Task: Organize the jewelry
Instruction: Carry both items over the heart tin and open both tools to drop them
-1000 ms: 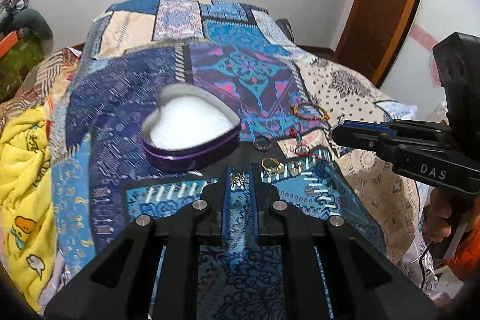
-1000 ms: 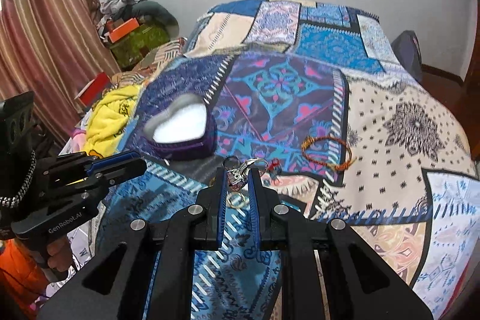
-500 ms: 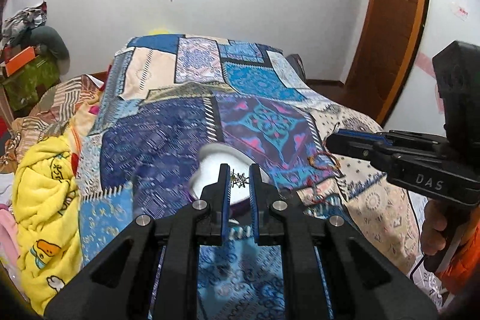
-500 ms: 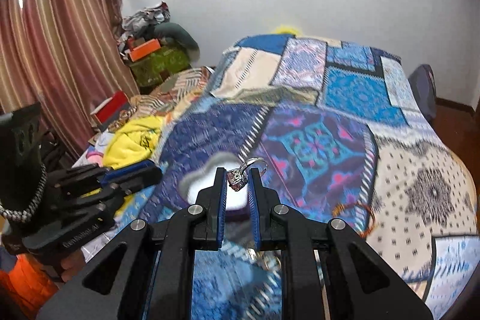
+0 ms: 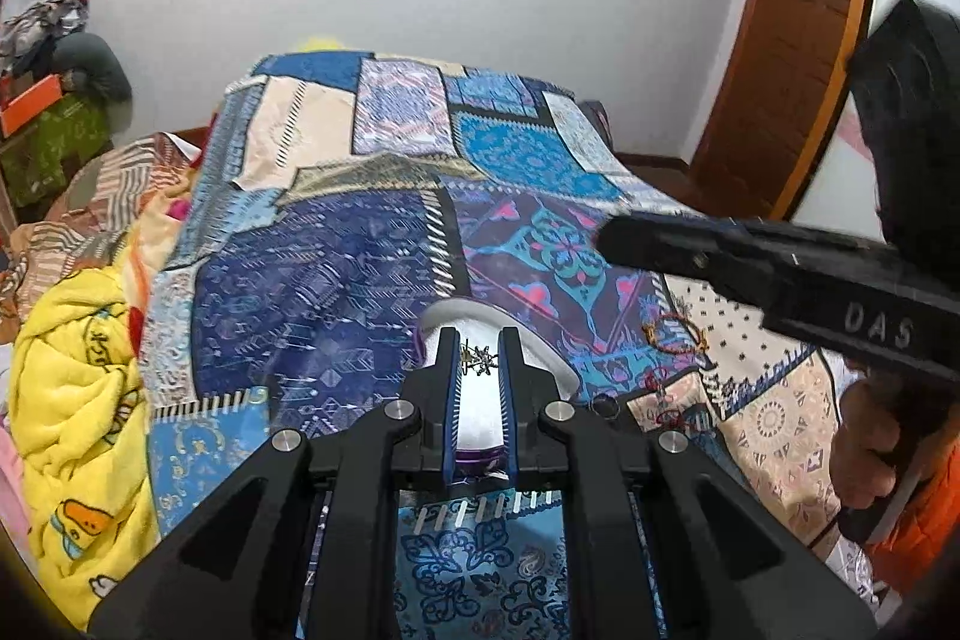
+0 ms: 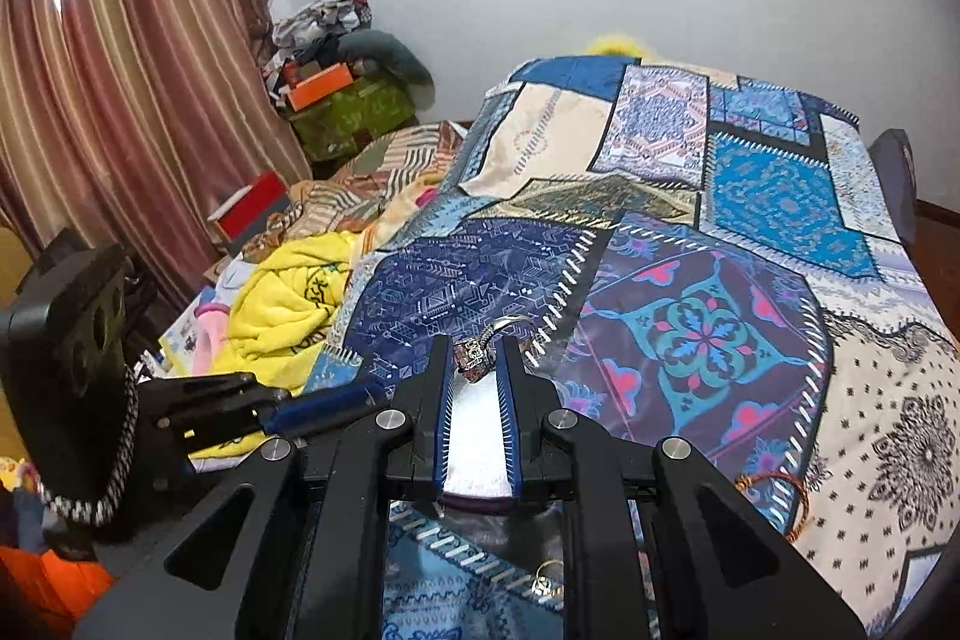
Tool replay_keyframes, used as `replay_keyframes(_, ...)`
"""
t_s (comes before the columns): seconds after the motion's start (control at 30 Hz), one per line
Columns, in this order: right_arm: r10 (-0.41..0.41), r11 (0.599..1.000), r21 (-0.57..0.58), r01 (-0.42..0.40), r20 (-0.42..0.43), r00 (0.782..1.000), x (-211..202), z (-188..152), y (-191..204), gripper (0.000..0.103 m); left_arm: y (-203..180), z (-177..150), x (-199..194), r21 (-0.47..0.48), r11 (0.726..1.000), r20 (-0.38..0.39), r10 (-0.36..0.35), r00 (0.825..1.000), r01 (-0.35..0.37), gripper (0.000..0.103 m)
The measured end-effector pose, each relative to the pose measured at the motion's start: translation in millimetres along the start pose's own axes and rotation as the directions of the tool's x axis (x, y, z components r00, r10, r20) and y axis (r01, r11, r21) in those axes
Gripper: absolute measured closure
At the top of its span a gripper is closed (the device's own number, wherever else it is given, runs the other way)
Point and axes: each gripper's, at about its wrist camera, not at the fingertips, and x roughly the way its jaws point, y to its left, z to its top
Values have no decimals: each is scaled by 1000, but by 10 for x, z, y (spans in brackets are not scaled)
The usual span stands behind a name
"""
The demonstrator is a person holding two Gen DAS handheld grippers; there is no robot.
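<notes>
A patchwork quilt covers the bed, and on it sits a heart-shaped tin with a white lining, directly under both grippers. The right gripper is closed on a silver ring with a pink stone, held above the tin. The left gripper pinches a small star-shaped charm over the tin, while a beaded bracelet lies on the quilt to the right.

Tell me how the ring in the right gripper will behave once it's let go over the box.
The ring looks small and metal, so probably light and rigid. Its round band sticks out above the fingers, so it may roll or bounce if dropped from height. The box seems to have a soft white lining, which would likely stop it. The right gripper pinches only its chunky head, so it might twist on release.
</notes>
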Motion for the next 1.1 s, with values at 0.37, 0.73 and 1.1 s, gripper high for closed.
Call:
replay_keyframes(0.37, 36, 999, 20, -34, -124, 992, 378, -59, -91, 90, 61, -73, 322, 7, 1000, -73, -20, 997, 20, 92)
replay_keyframes(0.73, 42, 999, 1, -43, -194, 980, 595, -86, -88, 90, 118, -138, 432, 10, 1000, -113, -22, 993, 23, 92)
replay_keyframes(1.1, 42, 999, 35, -36, -180, 983, 495, 5, -119, 81, 105, -155, 416, 17, 1000, -128, -17, 992, 19, 92)
